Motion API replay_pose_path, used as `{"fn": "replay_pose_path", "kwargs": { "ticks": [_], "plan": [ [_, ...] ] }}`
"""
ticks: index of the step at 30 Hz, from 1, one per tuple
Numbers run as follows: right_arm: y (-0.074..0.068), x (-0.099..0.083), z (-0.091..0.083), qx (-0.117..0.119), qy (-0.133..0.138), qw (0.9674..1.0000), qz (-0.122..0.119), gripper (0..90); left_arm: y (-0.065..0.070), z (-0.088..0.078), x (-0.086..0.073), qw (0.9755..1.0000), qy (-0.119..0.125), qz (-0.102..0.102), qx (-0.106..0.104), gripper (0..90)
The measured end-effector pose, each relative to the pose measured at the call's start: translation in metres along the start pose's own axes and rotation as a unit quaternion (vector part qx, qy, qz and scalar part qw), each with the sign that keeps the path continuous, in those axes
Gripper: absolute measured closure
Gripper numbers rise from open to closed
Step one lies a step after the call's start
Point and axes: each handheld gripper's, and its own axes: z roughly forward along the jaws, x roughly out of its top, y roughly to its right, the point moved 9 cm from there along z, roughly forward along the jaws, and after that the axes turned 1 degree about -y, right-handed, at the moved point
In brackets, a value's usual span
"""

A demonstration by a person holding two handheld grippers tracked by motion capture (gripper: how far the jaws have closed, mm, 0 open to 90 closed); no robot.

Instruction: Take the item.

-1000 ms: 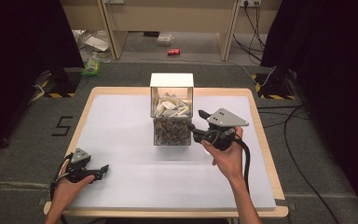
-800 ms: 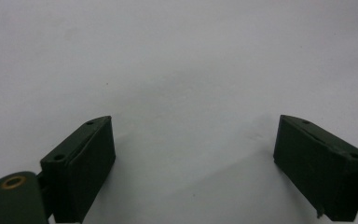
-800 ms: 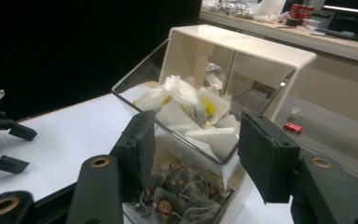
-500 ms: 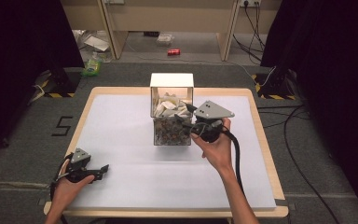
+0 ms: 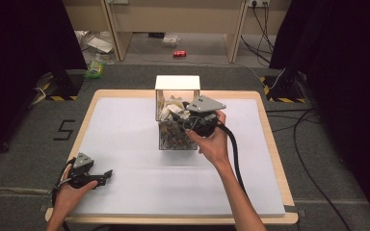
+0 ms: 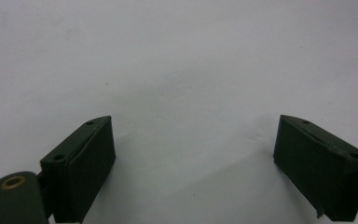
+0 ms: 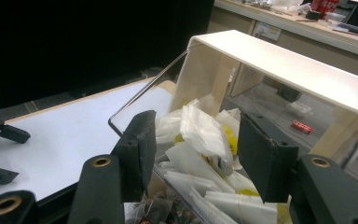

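White table (image 5: 125, 125), box (image 5: 177, 83) of packets (image 7: 205, 135)

Clear box (image 5: 177, 126) mid-table, white lid (image 5: 177, 82) overhanging, mat (image 5: 125, 120) around open

Red can (image 5: 178, 53) on floor w/ litter behind table; cables (image 5: 313, 144) at right.

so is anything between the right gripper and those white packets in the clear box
Nothing visible does. The right gripper hangs with jaws apart just above the white packets heaped in the clear box. The box's white lid is tipped up behind the heap, so the top is open on the gripper's side.
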Motion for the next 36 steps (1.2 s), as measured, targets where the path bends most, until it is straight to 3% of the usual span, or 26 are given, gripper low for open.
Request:
{"fn": "replay_pose_path", "kwargs": {
  "ticks": [9, 13, 19, 29, 36],
  "plan": [
    [0.000, 0.001, 0.019, -0.003, -0.022, 0.9997, -0.008, 56.3, 0.000, 0.000, 0.000, 1.0000, 0.000, 0.000, 0.000, 11.8],
    [0.003, -0.003, 0.027, -0.008, -0.038, 0.9992, -0.011, 68.9, 0.000, 0.000, 0.000, 1.0000, 0.000, 0.000, 0.000, 11.7],
    [0.009, 0.000, 0.027, -0.013, -0.035, 0.9991, -0.021, 88.1, 0.000, 0.000, 0.000, 1.0000, 0.000, 0.000, 0.000, 11.7],
    [0.013, 0.014, 0.014, -0.022, -0.024, 0.9987, -0.039, 90.0, 0.000, 0.000, 0.000, 1.0000, 0.000, 0.000, 0.000, 11.7],
    [0.016, 0.027, 0.006, -0.020, -0.002, 0.9993, -0.030, 90.0, 0.000, 0.000, 0.000, 1.0000, -0.001, 0.001, 0.001, 11.7]
  ]
}}
